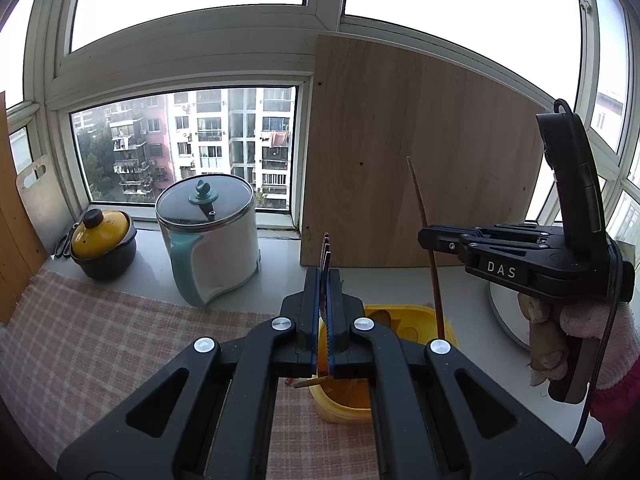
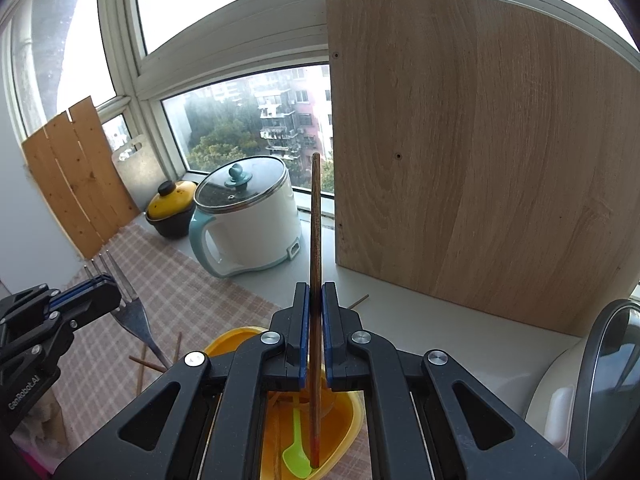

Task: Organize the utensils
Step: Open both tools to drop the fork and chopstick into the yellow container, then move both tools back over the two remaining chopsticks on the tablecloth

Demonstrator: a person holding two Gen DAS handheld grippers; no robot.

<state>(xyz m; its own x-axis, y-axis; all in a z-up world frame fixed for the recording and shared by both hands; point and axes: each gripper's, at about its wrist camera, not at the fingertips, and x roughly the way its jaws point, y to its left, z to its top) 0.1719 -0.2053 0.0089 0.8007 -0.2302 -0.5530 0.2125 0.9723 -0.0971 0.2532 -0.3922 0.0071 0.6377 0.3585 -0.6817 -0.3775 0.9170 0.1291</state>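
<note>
My left gripper (image 1: 324,276) is shut on a metal fork (image 1: 325,250), held edge-on with its tines up. From the right wrist view the left gripper (image 2: 112,290) and the fork (image 2: 134,312) sit at the left, above the cloth. My right gripper (image 2: 316,294) is shut on a brown chopstick (image 2: 315,220) that stands nearly upright, its lower end inside the yellow container (image 2: 354,420). A green spoon (image 2: 298,450) lies in that container. In the left wrist view the right gripper (image 1: 426,238), its chopstick (image 1: 422,204) and the container (image 1: 404,311) appear to the right and below.
Loose chopsticks (image 2: 150,364) lie on the plaid cloth (image 1: 100,340) beside the container. A white electric pot (image 1: 216,236) and a yellow-lidded dark pot (image 1: 102,240) stand by the window. A wooden board (image 2: 480,160) leans behind. A cooker with a glass lid (image 2: 600,380) stands at the right.
</note>
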